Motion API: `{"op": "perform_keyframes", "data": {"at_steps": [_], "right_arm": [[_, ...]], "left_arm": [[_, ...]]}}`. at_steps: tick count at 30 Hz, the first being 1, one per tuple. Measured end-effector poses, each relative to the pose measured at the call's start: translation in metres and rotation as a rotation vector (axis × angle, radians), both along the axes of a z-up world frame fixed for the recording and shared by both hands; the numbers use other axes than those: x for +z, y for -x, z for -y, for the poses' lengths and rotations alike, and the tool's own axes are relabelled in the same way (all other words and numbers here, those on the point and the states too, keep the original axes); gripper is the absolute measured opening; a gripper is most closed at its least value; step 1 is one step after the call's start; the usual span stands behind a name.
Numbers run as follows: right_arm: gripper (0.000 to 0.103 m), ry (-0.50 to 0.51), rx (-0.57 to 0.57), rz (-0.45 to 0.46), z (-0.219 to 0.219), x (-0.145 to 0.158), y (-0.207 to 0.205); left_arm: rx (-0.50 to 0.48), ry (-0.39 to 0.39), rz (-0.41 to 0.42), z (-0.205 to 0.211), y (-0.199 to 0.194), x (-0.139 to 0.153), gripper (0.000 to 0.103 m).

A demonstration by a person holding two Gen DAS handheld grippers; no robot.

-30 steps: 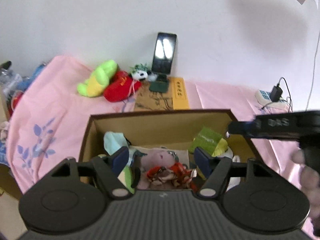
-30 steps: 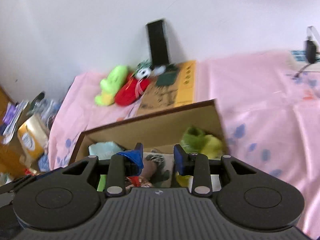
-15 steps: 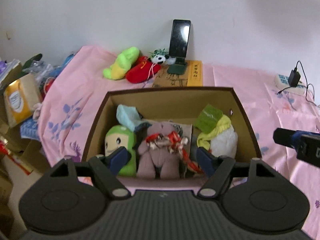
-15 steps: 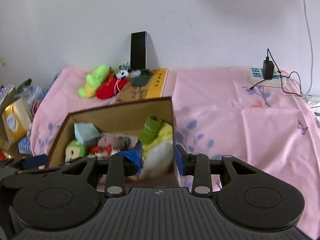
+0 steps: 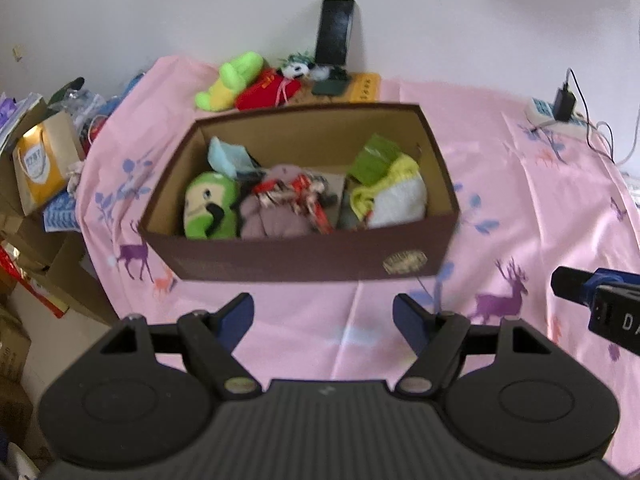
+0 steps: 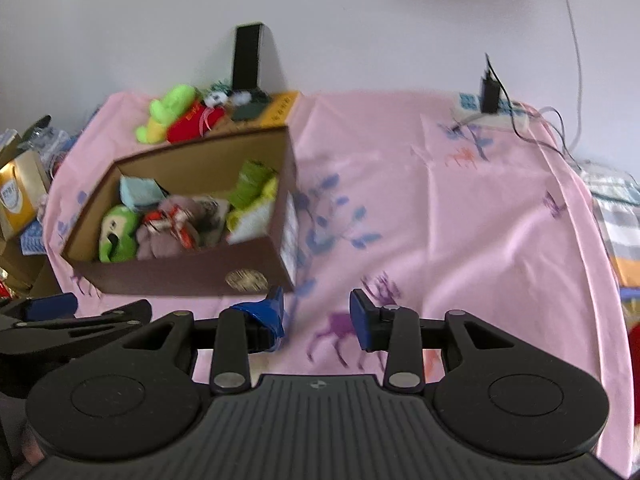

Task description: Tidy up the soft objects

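Observation:
A brown cardboard box (image 5: 304,258) (image 6: 180,272) stands on the pink cloth and holds several soft toys: a green plush (image 5: 210,212), a mauve bear (image 5: 276,216) with a red ribbon, and a yellow and white plush (image 5: 394,198). My left gripper (image 5: 323,316) is open and empty, in front of the box. My right gripper (image 6: 316,316) is open and empty, to the right of the box's front corner. A green and yellow plush (image 5: 230,80) and a red plush (image 5: 268,90) lie behind the box by the wall.
A phone on a stand (image 5: 334,32) leans at the wall beside a small panda toy (image 5: 296,70). A power strip with a charger (image 5: 560,110) lies at the far right. Boxes and bags (image 5: 38,160) crowd the left of the bed.
Both grippers have pulled back and up from inside the box to in front of it. The whole box is now in view. Both stay open and empty.

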State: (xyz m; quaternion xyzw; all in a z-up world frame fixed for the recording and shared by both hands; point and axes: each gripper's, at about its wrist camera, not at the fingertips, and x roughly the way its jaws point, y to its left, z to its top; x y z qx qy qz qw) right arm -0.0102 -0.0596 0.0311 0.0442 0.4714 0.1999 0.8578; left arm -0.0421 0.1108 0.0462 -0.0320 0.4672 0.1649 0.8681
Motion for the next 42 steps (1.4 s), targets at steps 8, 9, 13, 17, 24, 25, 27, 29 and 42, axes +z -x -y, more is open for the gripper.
{"op": "perform_keyframes", "data": {"at_steps": [8,9,13,17,24,25,27,29,42], "right_arm": [[0.020,0.049,-0.018,-0.109,0.015,-0.020,0.013],[0.020,0.049,-0.019,-0.125,0.015,-0.021,0.014],[0.021,0.068,-0.022,-0.165,0.005,-0.020,0.012],[0.021,0.055,-0.039,-0.200,-0.015,-0.013,0.002],[0.022,0.058,-0.034,-0.191,-0.072,0.000,-0.014],[0.022,0.056,-0.031,-0.188,-0.081,0.002,-0.016],[0.022,0.062,-0.030,-0.172,-0.098,0.005,-0.020],[0.022,0.069,-0.036,-0.158,-0.112,0.008,-0.024],[0.023,0.113,-0.110,-0.172,-0.152,0.008,-0.031]], "left_arm": [[-0.047,0.023,-0.068,0.021,0.008,-0.011,0.076],[-0.051,0.023,-0.071,0.022,0.007,-0.011,0.077],[-0.064,0.014,-0.076,0.013,0.001,-0.007,0.077],[-0.058,0.002,-0.072,-0.009,-0.009,0.001,0.078],[-0.033,-0.012,-0.065,-0.066,-0.023,0.010,0.078],[-0.026,-0.017,-0.064,-0.074,-0.025,0.010,0.078],[-0.028,-0.028,-0.064,-0.090,-0.028,0.009,0.078],[-0.039,-0.044,-0.068,-0.103,-0.032,0.009,0.078],[-0.142,-0.014,-0.067,-0.137,-0.045,-0.006,0.078]]}}
